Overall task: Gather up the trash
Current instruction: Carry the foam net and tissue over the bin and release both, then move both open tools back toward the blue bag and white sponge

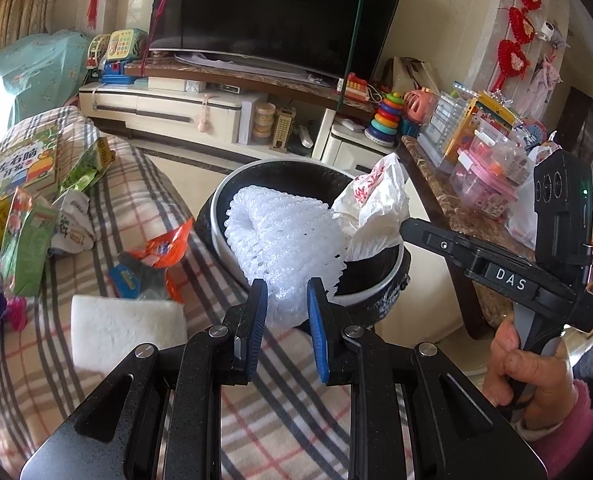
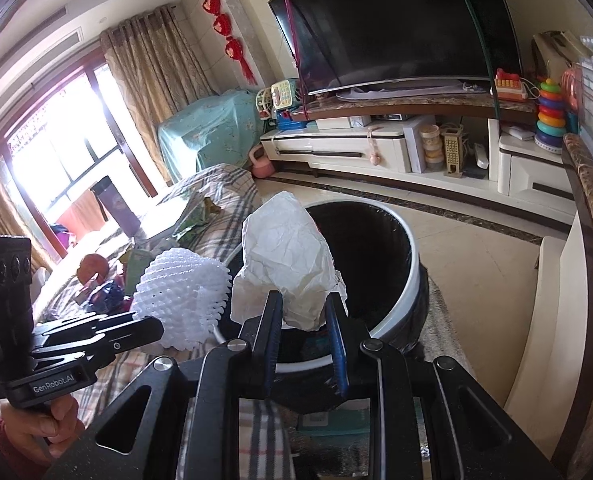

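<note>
A: Over the round black bin (image 1: 360, 292) with the white rim, beside the plaid blanket (image 1: 200, 264): left gripper (image 1: 287, 300), blue pads pressed together on a white foam net (image 1: 284, 236).

B: And on the other side?

A: Right gripper (image 2: 302, 312), clamped on a crumpled white plastic bag (image 2: 288, 256) with red print, held above the same bin, just beside the foam net.

B: Touching each other?

A: Cannot tell; very close, side by side over the rim.

B: Anything of the person?

A: A hand (image 1: 524, 364) in a pink sleeve, wrapped round the handle of the right gripper, seen from the left camera. Another hand (image 2: 44, 420) low at the left edge of the right camera view, gripping the other handle.

B: More trash nearby?

A: Lying on the blanket: an orange wrapper (image 1: 168, 244), a green packet (image 1: 28, 240), a white foam pad (image 1: 126, 328), plus more bright packets towards the left edge.

B: Behind all that?

A: Large dark television (image 1: 280, 12) on a low cream cabinet (image 1: 164, 110), stacking-ring toy (image 1: 388, 116) to its right, red hanging ornaments (image 1: 514, 56) on the wall, curtains (image 2: 152, 72) by a bright window.
</note>
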`<state>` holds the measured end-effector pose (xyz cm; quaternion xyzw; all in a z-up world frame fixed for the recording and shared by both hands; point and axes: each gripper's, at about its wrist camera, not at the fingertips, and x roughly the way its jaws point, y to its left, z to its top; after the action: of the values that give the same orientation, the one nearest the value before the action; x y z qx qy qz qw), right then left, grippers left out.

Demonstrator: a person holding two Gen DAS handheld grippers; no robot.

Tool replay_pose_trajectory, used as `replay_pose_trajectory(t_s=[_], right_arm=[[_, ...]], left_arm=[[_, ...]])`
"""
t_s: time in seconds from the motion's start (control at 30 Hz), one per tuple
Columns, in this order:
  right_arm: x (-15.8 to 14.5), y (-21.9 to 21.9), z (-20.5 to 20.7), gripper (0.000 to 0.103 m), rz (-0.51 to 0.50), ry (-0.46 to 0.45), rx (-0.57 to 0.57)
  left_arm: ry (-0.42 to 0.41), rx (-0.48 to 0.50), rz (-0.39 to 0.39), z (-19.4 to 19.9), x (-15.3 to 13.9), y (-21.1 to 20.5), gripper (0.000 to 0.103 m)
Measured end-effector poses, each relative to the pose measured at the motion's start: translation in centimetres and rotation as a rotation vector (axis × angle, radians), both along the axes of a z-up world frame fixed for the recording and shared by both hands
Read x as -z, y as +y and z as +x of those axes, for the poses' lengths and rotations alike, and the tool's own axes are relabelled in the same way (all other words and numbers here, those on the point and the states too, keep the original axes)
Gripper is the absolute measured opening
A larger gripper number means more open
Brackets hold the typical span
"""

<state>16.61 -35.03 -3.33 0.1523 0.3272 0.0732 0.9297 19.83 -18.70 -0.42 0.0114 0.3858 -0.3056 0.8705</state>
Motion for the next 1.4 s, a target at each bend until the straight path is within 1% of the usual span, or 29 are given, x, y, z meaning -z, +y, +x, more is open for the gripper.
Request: replay_pose_trajectory(t_s=[0.3, 0.5, 0.8, 0.83, 0.87, 0.93, 0.97, 1.0, 1.03, 1.07, 1.13, 1.17, 1.23, 1.27, 1.33, 1.4], right_arm=[[0.3, -0.8, 1.6, 0.022, -0.021, 0.024, 0.004], [0.2, -1.0, 2.4, 0.022, -0.035, 0.037, 0.0], [0.4, -1.0, 3.4, 0.024, -0.043, 0.052, -0.002], [0.3, -1.0, 3.4, 0.026, -0.043, 0.051, -0.004], [0.3, -1.0, 3.5, 0.026, -0.046, 0.052, -0.002], [0.2, -1.2, 3.7, 0.028, -0.054, 0.055, 0.004], [0.1, -1.2, 3.7, 0.028, -0.06, 0.056, 0.008], [0.1, -1.3, 3.6, 0.03, -0.062, 0.054, 0.009], [0.0, -1.3, 3.5, 0.036, -0.058, 0.049, 0.01], [-0.1, -1.4, 3.3, 0.04, -0.051, 0.045, 0.012], [-0.2, -1.5, 3.1, 0.052, -0.04, 0.037, 0.017], [-0.3, -1.6, 2.9, 0.055, -0.031, 0.034, 0.019], [-0.4, -1.5, 2.5, 0.074, -0.01, 0.025, 0.018], [-0.4, -1.4, 2.3, 0.079, -0.002, 0.019, 0.017], [-0.6, -1.1, 1.9, 0.095, 0.01, 0.011, 0.016], [-0.7, -0.5, 1.5, 0.098, 0.02, 0.001, 0.01]], left_arm=[[-0.008, 0.014, 0.042, 1.6, -0.1, -1.7, 0.02], [0.009, 0.019, 0.067, 2.5, 0.5, -2.6, 0.02], [0.01, 0.019, 0.084, 3.6, 0.6, -3.4, 0.022], [0.007, 0.016, 0.087, 3.6, 0.5, -3.5, 0.024], [0.005, 0.014, 0.088, 3.8, 0.5, -3.6, 0.025], [0.003, 0.01, 0.095, 3.9, 0.5, -3.8, 0.035], [-0.002, 0.005, 0.098, 3.9, 0.4, -3.8, 0.036], [-0.003, 0.001, 0.1, 4.0, 0.4, -3.6, 0.043], [-0.004, -0.005, 0.099, 3.9, 0.4, -3.5, 0.051], [-0.008, -0.013, 0.097, 3.8, 0.4, -3.3, 0.053], [-0.009, -0.023, 0.093, 3.7, 0.4, -2.9, 0.056], [-0.007, -0.028, 0.089, 3.5, 0.4, -2.7, 0.056], [-0.006, -0.037, 0.081, 3.1, 0.4, -2.3, 0.058], [-0.006, -0.043, 0.075, 2.8, 0.4, -1.9, 0.059], [-0.011, -0.06, 0.066, 2.1, 0.4, -1.1, 0.064], [-0.013, -0.076, 0.057, 1.6, 0.4, -0.4, 0.067]])
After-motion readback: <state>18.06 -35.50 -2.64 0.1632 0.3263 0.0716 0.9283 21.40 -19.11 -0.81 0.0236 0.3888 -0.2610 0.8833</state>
